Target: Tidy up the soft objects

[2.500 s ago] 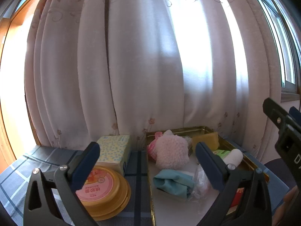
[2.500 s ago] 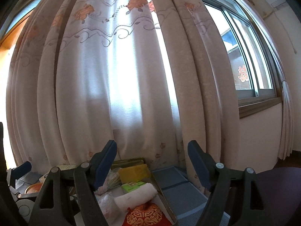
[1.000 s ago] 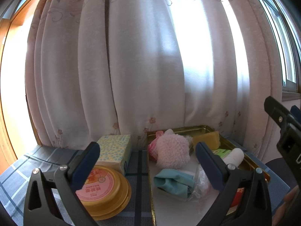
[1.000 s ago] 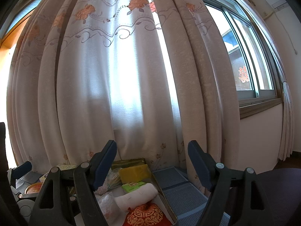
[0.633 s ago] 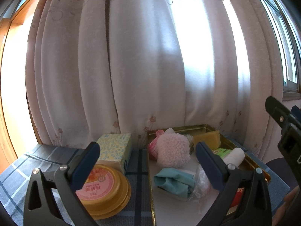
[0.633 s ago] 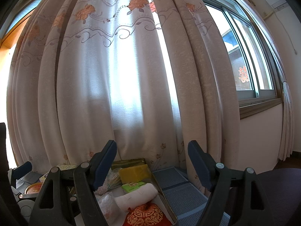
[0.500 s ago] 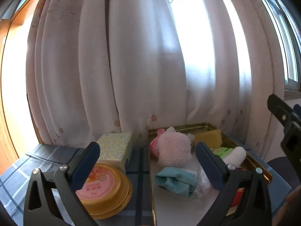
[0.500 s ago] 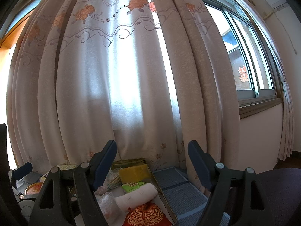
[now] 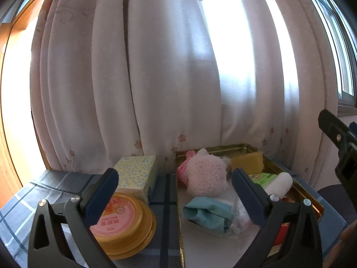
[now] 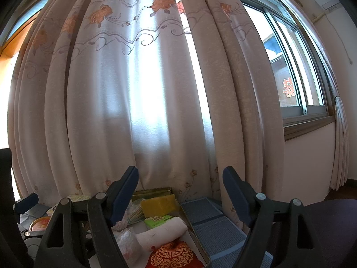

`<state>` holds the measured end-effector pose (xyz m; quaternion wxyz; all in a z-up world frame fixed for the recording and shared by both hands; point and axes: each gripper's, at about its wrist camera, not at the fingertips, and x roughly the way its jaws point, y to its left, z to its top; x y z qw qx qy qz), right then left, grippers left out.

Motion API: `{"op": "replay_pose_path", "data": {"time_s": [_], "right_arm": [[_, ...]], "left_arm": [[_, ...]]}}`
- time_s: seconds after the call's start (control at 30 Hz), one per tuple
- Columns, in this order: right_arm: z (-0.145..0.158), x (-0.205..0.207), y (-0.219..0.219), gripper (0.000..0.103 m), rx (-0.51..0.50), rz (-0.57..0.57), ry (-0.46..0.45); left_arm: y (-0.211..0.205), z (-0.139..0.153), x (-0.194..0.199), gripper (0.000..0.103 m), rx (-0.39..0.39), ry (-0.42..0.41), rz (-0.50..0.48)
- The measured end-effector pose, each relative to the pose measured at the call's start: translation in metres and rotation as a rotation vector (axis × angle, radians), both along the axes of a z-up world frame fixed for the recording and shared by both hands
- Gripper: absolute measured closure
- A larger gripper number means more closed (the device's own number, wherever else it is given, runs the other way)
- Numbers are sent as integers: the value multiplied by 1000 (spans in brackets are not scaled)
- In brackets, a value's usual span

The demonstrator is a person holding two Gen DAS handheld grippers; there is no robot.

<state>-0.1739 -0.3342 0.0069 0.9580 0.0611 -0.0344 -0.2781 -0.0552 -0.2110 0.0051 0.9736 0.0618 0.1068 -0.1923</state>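
Observation:
A gold metal tray (image 9: 223, 148) on the table holds soft things: a fluffy pink plush (image 9: 206, 176), a teal cloth (image 9: 208, 214), a yellow sponge (image 9: 247, 162), a white roll (image 9: 279, 182), a green pack (image 9: 260, 176) and a clear bag (image 9: 239, 214). My left gripper (image 9: 175, 193) is open and empty, held above the tray's near left side. My right gripper (image 10: 180, 192) is open and empty, above the tray's right end (image 10: 196, 234), over the sponge (image 10: 159, 205), the roll (image 10: 161, 232) and a red embroidered pouch (image 10: 173, 256).
A yellow round tin with a pink lid (image 9: 121, 221) and a dotted tissue box (image 9: 136, 174) stand left of the tray on the blue checked tablecloth (image 9: 165, 187). Curtains (image 9: 167, 78) hang close behind. A window (image 10: 290, 67) is at right.
The left wrist view has shifted slightly, with the tray contents sitting a little lower and right. The right gripper has not visibly moved.

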Motion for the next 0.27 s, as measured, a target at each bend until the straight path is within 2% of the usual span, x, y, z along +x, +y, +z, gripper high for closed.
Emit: {"op": "replay_pose_path", "data": {"time_s": [0.27], "right_arm": [[0, 0, 0, 23, 1, 0, 0]], "left_arm": [[0, 0, 1, 0, -6, 7, -19]]}}
